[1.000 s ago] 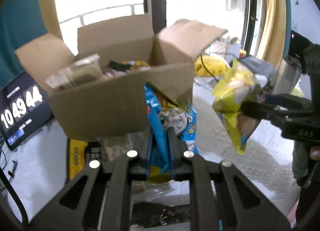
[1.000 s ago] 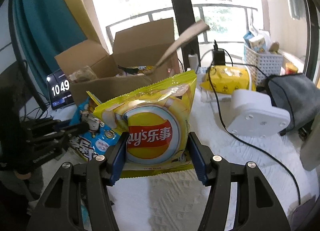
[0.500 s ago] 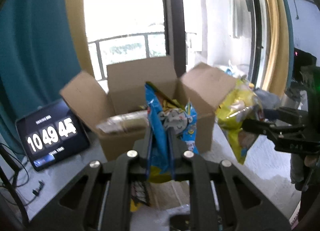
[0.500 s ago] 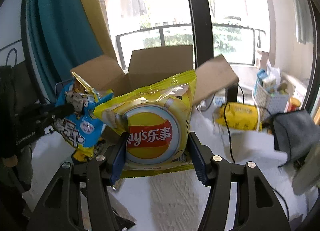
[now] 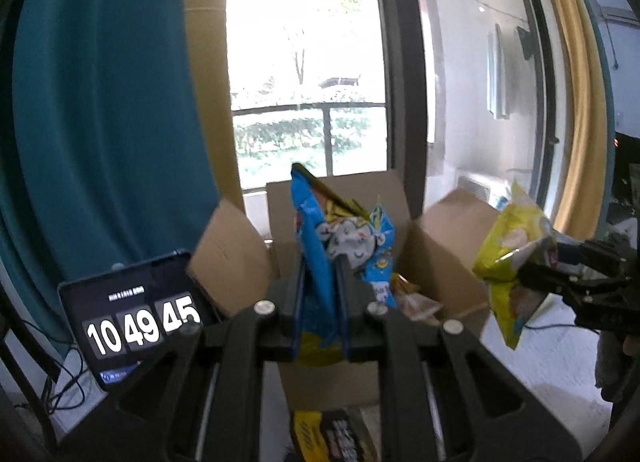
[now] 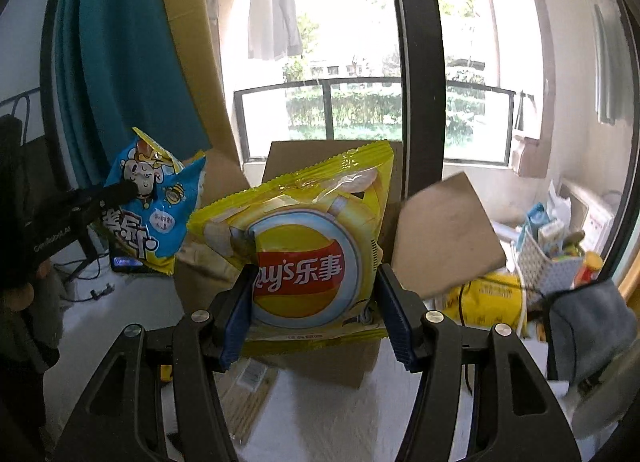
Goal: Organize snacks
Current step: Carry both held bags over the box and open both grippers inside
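My left gripper (image 5: 320,282) is shut on a blue snack bag (image 5: 344,238) and holds it upright in front of the open cardboard box (image 5: 440,246). In the right wrist view the left gripper (image 6: 128,190) holds the blue bag (image 6: 156,206) at the left. My right gripper (image 6: 316,294) is shut on a yellow Lay's chip bag (image 6: 304,246), held up before the box (image 6: 444,238). In the left wrist view the right gripper (image 5: 532,266) holds the yellow bag (image 5: 512,262) to the right of the box. Several snacks lie inside the box.
A tablet clock (image 5: 136,318) stands left of the box. A white basket of items (image 6: 548,250), a yellow pack (image 6: 488,298) and a grey cloth (image 6: 588,326) sit at the right. Flat packets (image 5: 320,438) lie before the box. Window and curtains stand behind.
Both grippers have risen with their bags; the box now sits lower and farther in both views. The clock went from 44 to 45.
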A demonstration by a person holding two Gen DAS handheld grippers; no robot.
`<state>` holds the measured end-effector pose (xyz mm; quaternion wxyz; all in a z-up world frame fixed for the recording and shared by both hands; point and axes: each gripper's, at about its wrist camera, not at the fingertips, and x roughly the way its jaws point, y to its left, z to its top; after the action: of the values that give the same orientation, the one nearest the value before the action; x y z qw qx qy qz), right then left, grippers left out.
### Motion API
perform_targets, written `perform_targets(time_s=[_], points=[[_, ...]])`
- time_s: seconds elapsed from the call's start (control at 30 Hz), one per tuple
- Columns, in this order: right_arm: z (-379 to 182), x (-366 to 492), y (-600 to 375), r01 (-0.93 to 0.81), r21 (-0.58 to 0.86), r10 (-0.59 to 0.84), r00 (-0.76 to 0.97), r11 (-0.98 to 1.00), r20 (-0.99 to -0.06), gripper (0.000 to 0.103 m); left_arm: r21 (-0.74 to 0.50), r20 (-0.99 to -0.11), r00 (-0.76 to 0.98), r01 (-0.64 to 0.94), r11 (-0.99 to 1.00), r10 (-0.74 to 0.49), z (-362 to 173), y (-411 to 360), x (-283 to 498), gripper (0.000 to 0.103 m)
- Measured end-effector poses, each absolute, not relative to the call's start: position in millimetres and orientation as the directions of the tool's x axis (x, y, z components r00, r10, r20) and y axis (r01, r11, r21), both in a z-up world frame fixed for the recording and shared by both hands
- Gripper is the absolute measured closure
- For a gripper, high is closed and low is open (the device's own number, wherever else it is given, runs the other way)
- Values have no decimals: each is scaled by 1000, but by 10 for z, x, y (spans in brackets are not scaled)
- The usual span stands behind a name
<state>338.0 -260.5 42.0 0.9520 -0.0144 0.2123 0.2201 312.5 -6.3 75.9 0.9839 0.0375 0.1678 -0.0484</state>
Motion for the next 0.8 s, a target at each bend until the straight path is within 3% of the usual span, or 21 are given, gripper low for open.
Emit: perform_targets(time_s=[0.63, 0.73, 0.8], points=[[364, 4388, -2323, -345, 68, 340, 837, 936, -429, 41, 45, -363, 930, 69, 997, -48, 495, -145, 4102, 87], [327, 4428, -2264, -336, 41, 320, 842, 941, -434, 37, 28, -373, 927, 63, 998, -48, 476, -143, 4148, 87], [320, 4413, -2256, -336, 41, 320, 844, 941, -430, 32, 28, -369, 928, 56, 998, -42, 496, -138, 4155, 81]])
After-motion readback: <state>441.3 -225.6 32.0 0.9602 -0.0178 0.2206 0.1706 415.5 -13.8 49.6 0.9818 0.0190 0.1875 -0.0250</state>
